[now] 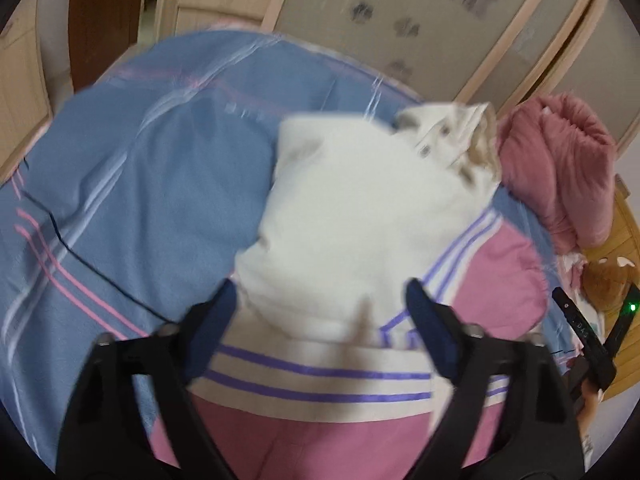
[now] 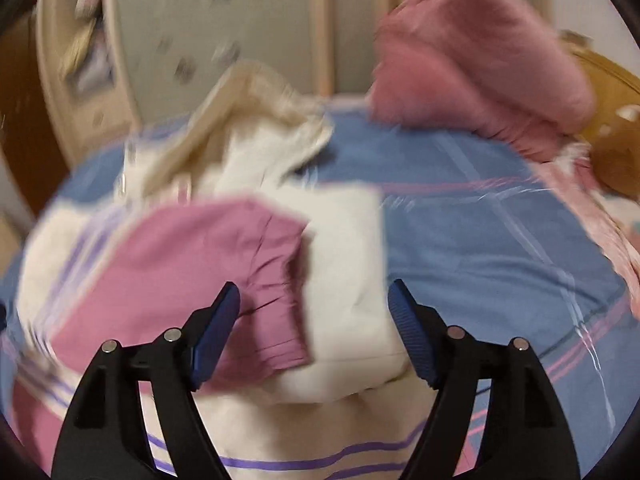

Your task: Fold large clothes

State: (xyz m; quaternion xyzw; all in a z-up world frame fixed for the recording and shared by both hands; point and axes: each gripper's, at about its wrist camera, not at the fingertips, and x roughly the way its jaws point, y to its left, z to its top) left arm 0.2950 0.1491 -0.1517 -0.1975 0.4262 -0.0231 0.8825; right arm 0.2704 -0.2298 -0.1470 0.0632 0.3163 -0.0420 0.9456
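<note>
A large white and pink garment (image 1: 352, 216) with purple stripes lies folded on the blue bedspread (image 1: 140, 180). Its beige collar with buttons (image 1: 440, 136) points to the far side. My left gripper (image 1: 320, 300) hovers open over the near striped part, and nothing is pinched between its blue pads. In the right wrist view the same garment (image 2: 344, 248) shows a pink sleeve (image 2: 192, 256) folded across the white cloth. My right gripper (image 2: 314, 292) stands open above that sleeve and the white fold, its pads apart from the cloth. The picture is blurred.
A rolled pink quilt (image 1: 560, 168) (image 2: 472, 60) lies at the bed's far right. Beside it sits a brown plush toy (image 1: 608, 280). A wardrobe with frosted doors (image 1: 400, 12) stands behind the bed. The right-hand tool's black body (image 1: 592, 340) shows at the left view's right edge.
</note>
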